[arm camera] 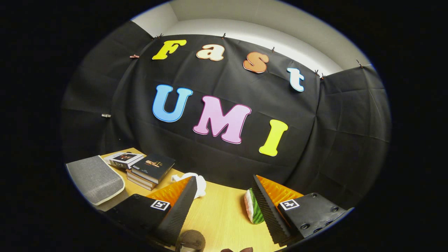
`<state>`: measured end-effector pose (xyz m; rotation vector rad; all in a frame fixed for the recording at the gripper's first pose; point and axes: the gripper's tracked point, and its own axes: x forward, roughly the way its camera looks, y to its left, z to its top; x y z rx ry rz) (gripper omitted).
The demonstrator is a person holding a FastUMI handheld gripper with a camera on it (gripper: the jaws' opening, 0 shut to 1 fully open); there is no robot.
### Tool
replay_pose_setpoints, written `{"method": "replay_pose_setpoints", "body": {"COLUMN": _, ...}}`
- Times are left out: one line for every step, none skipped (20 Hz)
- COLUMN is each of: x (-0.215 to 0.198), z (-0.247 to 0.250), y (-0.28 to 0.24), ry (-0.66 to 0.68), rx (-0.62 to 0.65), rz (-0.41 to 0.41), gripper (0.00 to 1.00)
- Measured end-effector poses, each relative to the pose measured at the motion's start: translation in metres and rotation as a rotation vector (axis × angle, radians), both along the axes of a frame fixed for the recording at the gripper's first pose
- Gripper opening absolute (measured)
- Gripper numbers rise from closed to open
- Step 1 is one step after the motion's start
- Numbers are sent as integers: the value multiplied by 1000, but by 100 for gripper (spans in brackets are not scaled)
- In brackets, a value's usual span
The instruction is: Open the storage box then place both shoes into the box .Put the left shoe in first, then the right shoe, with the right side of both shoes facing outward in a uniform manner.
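Observation:
My gripper (224,179) is open and tilted up toward the booth's wall, with nothing between its fingers but bare wooden table (220,213). A grey fabric-covered thing with a pale rim (95,179), which may be the storage box, lies on the table left of the left finger. Low down between the fingers, close to me, is a round brown object (191,240), too cut off to identify. Beside it a small dark reddish shape (238,249) is just visible.
A stack of books (147,169) sits beyond the left finger, next to the grey thing. A crumpled white cloth (198,183) lies just past the left fingertip. A green, white and pink striped object (252,206) rests against the right finger's inner side.

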<state>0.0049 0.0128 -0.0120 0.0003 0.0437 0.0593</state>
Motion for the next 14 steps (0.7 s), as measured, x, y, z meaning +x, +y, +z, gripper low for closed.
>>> {"method": "replay_pose_setpoints", "body": {"x": 1, "z": 0, "y": 4, "ry": 3, "rx": 4, "rz": 11, "gripper": 97}}
{"method": "replay_pose_setpoints", "body": {"x": 2, "z": -1, "y": 8, "ry": 7, "rx": 12, "rz": 26, "gripper": 97}}
{"method": "replay_pose_setpoints", "body": {"x": 2, "z": -2, "y": 15, "ry": 13, "rx": 23, "rz": 48, "gripper": 97}}
{"method": "replay_pose_setpoints", "body": {"x": 1, "z": -3, "y": 21, "ry": 20, "rx": 38, "rz": 71, "gripper": 97}}
{"method": "replay_pose_setpoints", "body": {"x": 1, "z": -2, "y": 28, "ry": 24, "rx": 56, "rz": 97, "gripper": 97}}
{"method": "replay_pose_setpoints", "body": {"x": -1, "z": -1, "y": 38, "ry": 26, "rx": 79, "rz": 133, "gripper": 97}}
{"method": "replay_pose_setpoints", "body": {"x": -2, "z": 2, "y": 49, "ry": 29, "rx": 106, "rz": 173, "gripper": 97}}
{"method": "replay_pose_setpoints", "body": {"x": -3, "z": 3, "y": 60, "ry": 35, "rx": 133, "rz": 212, "gripper": 97}}
{"method": "replay_pose_setpoints", "body": {"x": -4, "z": 5, "y": 72, "ry": 44, "rx": 161, "rz": 254, "gripper": 97}}
{"method": "replay_pose_setpoints", "body": {"x": -7, "z": 5, "y": 84, "ry": 59, "rx": 192, "rz": 305, "gripper": 97}}
{"method": "replay_pose_setpoints", "body": {"x": -11, "z": 5, "y": 100, "ry": 80, "rx": 227, "rz": 366, "gripper": 97}}
{"method": "replay_pose_setpoints", "body": {"x": -15, "z": 6, "y": 116, "ry": 105, "rx": 265, "rz": 431, "gripper": 97}}
{"method": "replay_pose_setpoints", "body": {"x": -20, "z": 7, "y": 133, "ry": 136, "rx": 306, "rz": 501, "gripper": 97}}
{"method": "replay_pose_setpoints", "body": {"x": -26, "z": 8, "y": 147, "ry": 172, "rx": 346, "rz": 563, "gripper": 97}}
